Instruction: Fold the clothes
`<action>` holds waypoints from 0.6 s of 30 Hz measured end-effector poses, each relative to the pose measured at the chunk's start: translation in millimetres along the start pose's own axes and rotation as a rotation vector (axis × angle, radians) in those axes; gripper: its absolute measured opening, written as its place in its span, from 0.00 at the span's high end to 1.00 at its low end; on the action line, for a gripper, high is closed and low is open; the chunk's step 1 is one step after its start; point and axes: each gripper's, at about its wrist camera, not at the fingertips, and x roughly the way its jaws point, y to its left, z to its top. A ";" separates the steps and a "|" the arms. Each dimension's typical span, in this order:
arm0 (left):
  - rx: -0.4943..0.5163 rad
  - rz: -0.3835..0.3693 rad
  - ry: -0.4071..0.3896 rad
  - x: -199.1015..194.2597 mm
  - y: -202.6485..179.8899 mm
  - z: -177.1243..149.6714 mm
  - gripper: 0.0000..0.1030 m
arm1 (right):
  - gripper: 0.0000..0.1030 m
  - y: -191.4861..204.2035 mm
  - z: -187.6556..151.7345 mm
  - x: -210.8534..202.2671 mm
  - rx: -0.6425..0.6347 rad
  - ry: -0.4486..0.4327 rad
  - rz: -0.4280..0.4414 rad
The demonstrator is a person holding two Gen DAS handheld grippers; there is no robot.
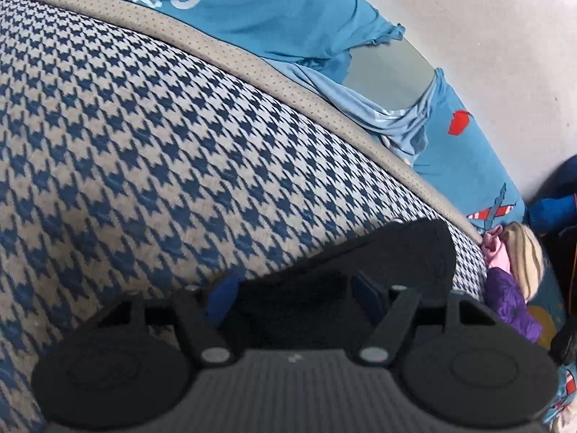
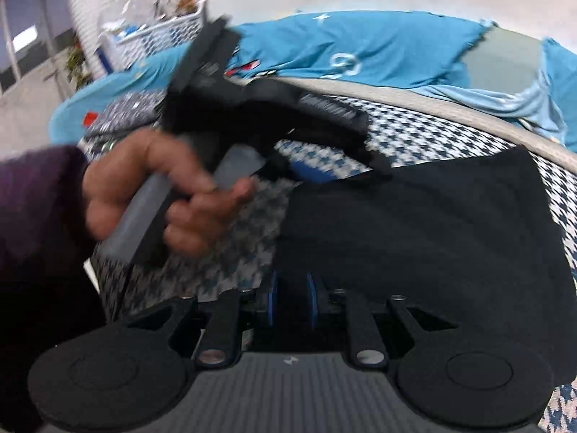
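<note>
Your black garment (image 2: 414,223) lies flat on the houndstooth cushion (image 1: 162,137), partly folded, one rounded corner toward one o'clock near the cushion's tan piping. In the left wrist view its edge (image 1: 396,252) sits at five o'clock.

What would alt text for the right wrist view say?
A black cloth lies on a houndstooth cushion, its near edge at the right gripper. A hand holds the left gripper over the cloth's far edge.
</note>
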 end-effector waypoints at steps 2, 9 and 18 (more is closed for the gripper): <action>-0.004 0.004 -0.002 -6.0 1.2 2.9 0.34 | 0.83 10.0 -2.9 0.4 -0.041 0.013 -0.010; 0.001 -0.007 0.020 -37.3 5.2 5.1 0.31 | 0.82 36.1 -19.2 -4.5 -0.185 0.049 -0.068; 0.052 0.021 0.095 -39.2 -1.2 -23.7 0.31 | 0.82 53.7 -28.4 1.1 -0.288 0.068 -0.159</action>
